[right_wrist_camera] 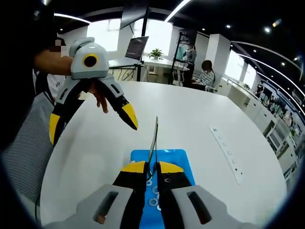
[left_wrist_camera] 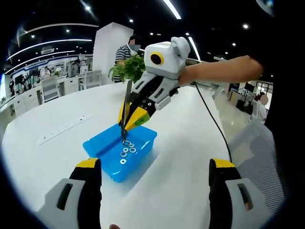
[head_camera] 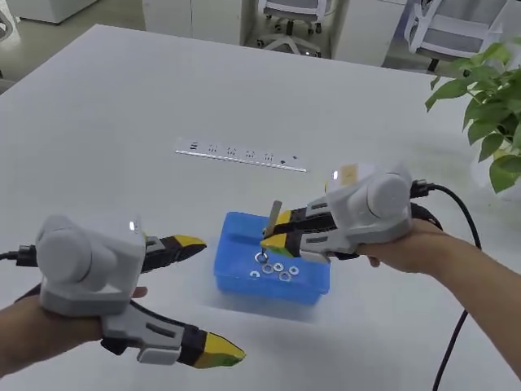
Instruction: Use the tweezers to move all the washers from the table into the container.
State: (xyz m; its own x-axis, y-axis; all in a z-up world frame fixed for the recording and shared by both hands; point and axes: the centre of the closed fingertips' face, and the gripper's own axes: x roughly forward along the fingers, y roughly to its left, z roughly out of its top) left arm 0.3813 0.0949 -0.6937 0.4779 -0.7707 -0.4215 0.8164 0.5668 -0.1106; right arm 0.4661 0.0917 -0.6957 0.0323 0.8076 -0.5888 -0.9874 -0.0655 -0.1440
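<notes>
Nearest me the left gripper [head_camera: 216,298] hung idle, jaws spread and empty, while several washers [head_camera: 277,269] already lay in the blue container [head_camera: 238,226], under the tweezers [head_camera: 274,213] pinched in the closed right gripper [head_camera: 270,241], so I judged the table [head_camera: 122,122] nearly cleared.

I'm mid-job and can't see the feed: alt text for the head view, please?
The right gripper, shut on tweezers, points their tips down into a blue container holding several washers on a table. The left gripper hangs open at lower left, holding nothing. A power strip lies beyond the container.
</notes>
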